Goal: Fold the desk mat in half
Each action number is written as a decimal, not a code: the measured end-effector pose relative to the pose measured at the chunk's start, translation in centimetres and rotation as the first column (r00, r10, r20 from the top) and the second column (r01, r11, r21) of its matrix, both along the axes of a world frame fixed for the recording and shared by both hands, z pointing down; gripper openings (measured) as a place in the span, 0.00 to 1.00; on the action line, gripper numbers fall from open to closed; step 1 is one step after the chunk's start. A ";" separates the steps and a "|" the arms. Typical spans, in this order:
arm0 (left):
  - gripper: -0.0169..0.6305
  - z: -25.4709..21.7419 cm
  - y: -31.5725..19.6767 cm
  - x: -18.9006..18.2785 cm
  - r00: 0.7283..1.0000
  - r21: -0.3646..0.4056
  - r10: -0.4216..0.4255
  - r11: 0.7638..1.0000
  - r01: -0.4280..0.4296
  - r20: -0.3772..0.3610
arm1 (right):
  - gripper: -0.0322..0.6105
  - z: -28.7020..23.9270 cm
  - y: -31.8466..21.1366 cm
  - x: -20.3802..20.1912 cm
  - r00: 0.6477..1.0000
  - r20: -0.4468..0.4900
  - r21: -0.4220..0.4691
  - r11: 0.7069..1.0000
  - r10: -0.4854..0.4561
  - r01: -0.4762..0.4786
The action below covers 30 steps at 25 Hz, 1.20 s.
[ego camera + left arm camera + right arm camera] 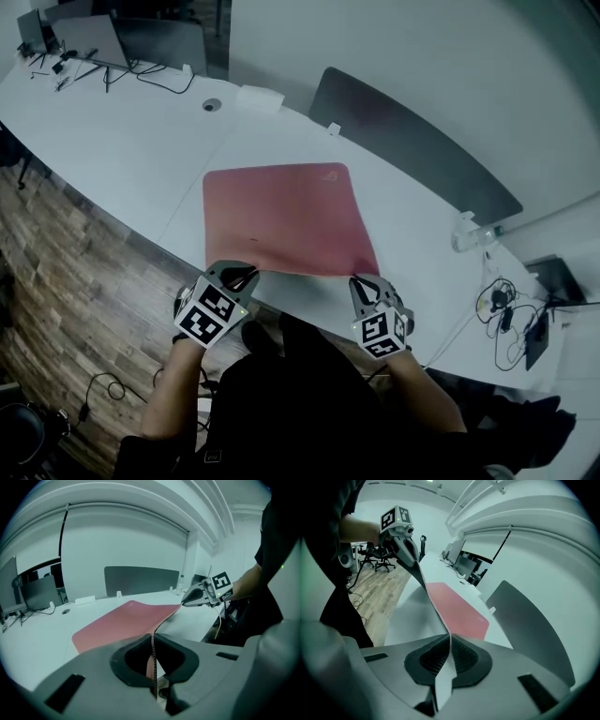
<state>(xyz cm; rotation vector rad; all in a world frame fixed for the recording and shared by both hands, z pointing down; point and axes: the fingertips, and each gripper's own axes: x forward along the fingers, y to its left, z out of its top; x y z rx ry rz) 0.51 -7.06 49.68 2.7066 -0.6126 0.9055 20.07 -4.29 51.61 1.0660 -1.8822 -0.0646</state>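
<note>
The desk mat is a thin, dull red rectangle with rounded corners. It is spread open and unfolded on the white surface, reaching close to the surface's near edge. Its far part lies flat. The near left corner is pinched in the left gripper and the near right corner in the right gripper. The stitched near edge between them is lifted and curves.
</note>
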 end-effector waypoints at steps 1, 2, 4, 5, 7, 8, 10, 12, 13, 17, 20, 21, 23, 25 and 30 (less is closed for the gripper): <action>0.07 0.2 0.6 -0.1 0.999 -0.008 0.036 0.999 -0.036 0.021 | 0.07 0.0 0.4 0.0 1.000 0.002 -0.013 1.000 -0.006 0.006; 0.06 0.4 1.3 -0.2 0.996 -0.015 0.075 0.997 -0.074 0.049 | 0.07 -0.1 0.9 -0.2 1.000 0.006 -0.028 1.000 -0.015 0.015; 0.06 0.9 2.4 -0.7 0.988 -0.033 0.129 0.991 -0.126 0.084 | 0.07 -0.2 1.8 -0.6 0.999 0.029 -0.055 0.998 -0.033 0.035; 0.06 1.1 2.6 -0.9 0.987 -0.041 0.137 0.990 -0.134 0.082 | 0.07 -0.4 2.2 -0.8 0.998 0.048 -0.064 0.997 -0.038 0.041; 0.06 1.2 2.2 -1.4 0.991 -0.039 0.119 0.992 -0.117 0.066 | 0.07 -1.1 2.0 -1.2 0.995 0.089 -0.060 0.997 -0.040 0.046; 0.06 1.1 1.7 -1.5 0.993 -0.032 0.101 0.995 -0.099 0.063 | 0.07 -1.5 1.5 -1.3 0.994 0.103 -0.047 0.998 -0.040 0.045; 0.06 0.9 0.6 -1.7 0.996 -0.011 0.062 0.998 -0.061 0.070 | 0.07 -2.6 -0.1 -1.5 0.992 0.122 -0.016 0.999 -0.033 0.035; 0.06 0.9 -0.5 -2.0 0.995 0.013 0.033 0.999 -0.034 0.089 | 0.07 -3.4 -2.1 -1.6 0.990 0.136 0.011 1.000 -0.024 0.022; 0.06 0.9 -1.2 -2.1 0.995 0.025 0.022 0.999 -0.025 0.101 | 0.07 -3.7 -3.1 -1.7 0.990 0.141 0.023 1.000 -0.024 0.021; 0.06 0.8 -3.9 -2.2 0.992 0.052 -0.012 0.999 0.005 0.129 | 0.07 -4.2 -6.7 -1.8 0.987 0.160 0.048 0.999 -0.031 0.024; 0.06 0.6 -6.6 -1.8 0.989 0.063 -0.029 0.998 0.021 0.142 | 0.07 -3.9 -9.4 -1.3 0.985 0.170 0.044 0.999 -0.011 0.004; 0.06 0.6 -7.5 -1.7 0.988 0.067 -0.031 0.997 0.021 0.151 | 0.07 -3.7 -10.3 -1.1 0.985 0.172 0.041 0.999 -0.005 -0.002; 0.06 0.6 -9.1 -1.5 0.986 0.072 -0.038 0.997 0.026 0.162 | 0.07 -3.4 -12.0 -0.9 0.984 0.179 0.039 0.999 0.001 -0.008; 0.06 0.7 -10.6 -1.5 0.984 0.070 -0.046 0.997 0.035 0.169 | 0.07 -3.0 -13.8 -0.8 0.982 0.187 0.040 0.999 0.001 -0.009; 0.06 2.1 -14.6 -1.8 0.976 0.066 -0.069 0.996 0.057 0.208 | 0.07 -1.8 -18.3 -1.2 0.980 0.201 0.034 0.999 0.001 -0.008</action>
